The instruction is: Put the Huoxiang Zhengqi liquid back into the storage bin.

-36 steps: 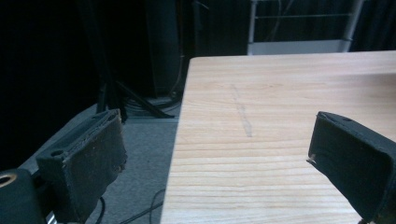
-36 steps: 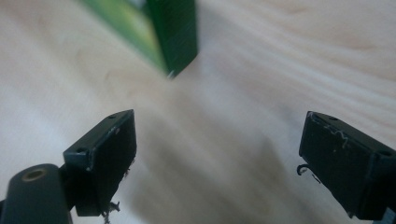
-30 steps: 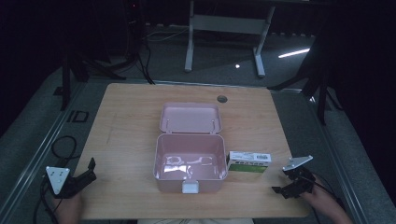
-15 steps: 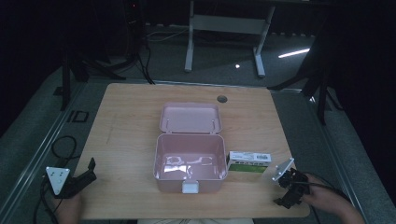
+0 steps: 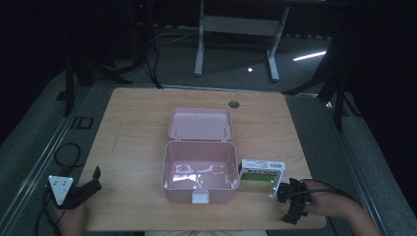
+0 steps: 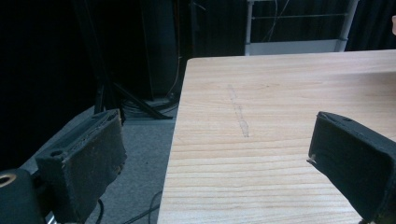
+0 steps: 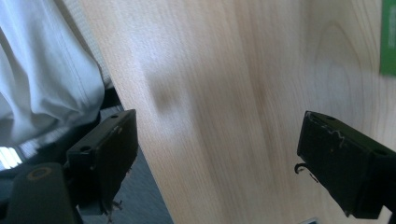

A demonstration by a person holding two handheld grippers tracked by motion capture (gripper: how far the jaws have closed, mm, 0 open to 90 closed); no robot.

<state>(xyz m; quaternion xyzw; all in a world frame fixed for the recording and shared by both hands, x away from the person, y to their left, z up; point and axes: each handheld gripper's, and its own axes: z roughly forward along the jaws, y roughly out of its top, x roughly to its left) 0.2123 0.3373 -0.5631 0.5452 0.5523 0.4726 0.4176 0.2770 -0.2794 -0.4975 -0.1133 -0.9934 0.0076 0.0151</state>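
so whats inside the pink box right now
The pink box stands open, lid back. Its floor shows glare patches and nothing clearly lying in it. The front wall hides the nearest strip of the floor.

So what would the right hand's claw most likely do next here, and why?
Probably swing toward the green and white carton and straddle it. The right gripper is open and empty beside it, and the pink box next to the carton stands open and empty.

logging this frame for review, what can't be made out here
- Print on the green and white carton: too small in the high view.
- Same carton in the right gripper view: cut off by the edge, and the table is motion-blurred.
- Contents of the pink box: glare on its floor, so small items cannot be ruled out.
- Background: too dark.
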